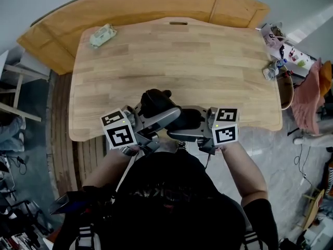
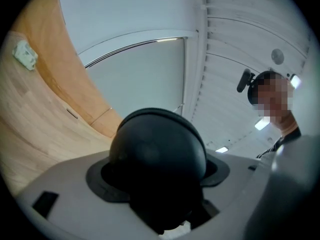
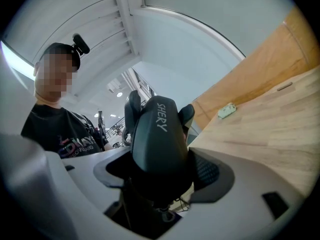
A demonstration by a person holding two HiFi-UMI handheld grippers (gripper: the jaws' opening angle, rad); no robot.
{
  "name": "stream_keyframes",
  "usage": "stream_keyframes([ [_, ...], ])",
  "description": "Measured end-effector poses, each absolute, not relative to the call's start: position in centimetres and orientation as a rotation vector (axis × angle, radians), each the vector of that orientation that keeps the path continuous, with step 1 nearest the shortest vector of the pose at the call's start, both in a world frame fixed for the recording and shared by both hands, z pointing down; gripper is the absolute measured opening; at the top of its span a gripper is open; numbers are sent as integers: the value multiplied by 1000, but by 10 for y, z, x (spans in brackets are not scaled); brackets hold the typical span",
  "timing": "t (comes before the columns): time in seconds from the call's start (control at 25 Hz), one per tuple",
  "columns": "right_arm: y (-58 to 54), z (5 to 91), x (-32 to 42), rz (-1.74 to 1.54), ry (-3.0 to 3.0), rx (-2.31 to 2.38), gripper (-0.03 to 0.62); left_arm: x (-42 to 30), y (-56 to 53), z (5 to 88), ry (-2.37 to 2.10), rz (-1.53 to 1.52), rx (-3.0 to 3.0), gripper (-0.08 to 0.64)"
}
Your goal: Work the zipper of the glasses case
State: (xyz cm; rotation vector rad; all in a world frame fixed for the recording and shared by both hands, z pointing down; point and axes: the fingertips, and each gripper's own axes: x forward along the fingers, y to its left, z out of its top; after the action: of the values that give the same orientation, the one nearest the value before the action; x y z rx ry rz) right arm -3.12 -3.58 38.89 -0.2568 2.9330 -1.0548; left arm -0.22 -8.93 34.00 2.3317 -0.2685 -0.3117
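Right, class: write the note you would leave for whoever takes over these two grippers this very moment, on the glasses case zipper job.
Left gripper: fingers closed on one rounded end of the glasses case.
Right gripper: fingers closed on the other end, lettered side towards its camera.
Case: held between both at the near edge of the table, apparently lifted. A pale packet lies at the far left, not involved.
Done: case gripped at both ends.
Left: the case looks shut and no zipper pull shows. Find it, then work it with one gripper while the other holds.

Glasses case (image 1: 156,104) between left gripper (image 1: 160,119), right gripper (image 1: 186,129), above table (image 1: 182,61) near edge; packet (image 1: 102,35) on far-left corner.
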Motion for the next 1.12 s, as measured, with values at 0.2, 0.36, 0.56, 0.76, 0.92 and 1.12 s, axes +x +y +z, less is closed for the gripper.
stream_keyframes([
  [0.2,-41,374,-31,-963,2892,-318,344,-23,-103,330,-295,-425,2258,364],
  [0.36,-47,362,-14,-973,2749,-359,343,-38,-115,322,-314,-470,2243,364],
  [0.56,-47,365,11,-1071,2488,-399,342,-47,-121,310,-285,-554,2207,362],
  [0.76,-48,372,22,-1175,2196,-371,286,-53,-126,299,-214,-673,2091,362],
  [0.92,-47,362,12,-1208,2063,-299,258,-58,-130,290,-122,-795,1939,362],
  [1.12,-47,350,8,-1212,1983,-228,219,-54,-129,291,-77,-836,1871,362],
])
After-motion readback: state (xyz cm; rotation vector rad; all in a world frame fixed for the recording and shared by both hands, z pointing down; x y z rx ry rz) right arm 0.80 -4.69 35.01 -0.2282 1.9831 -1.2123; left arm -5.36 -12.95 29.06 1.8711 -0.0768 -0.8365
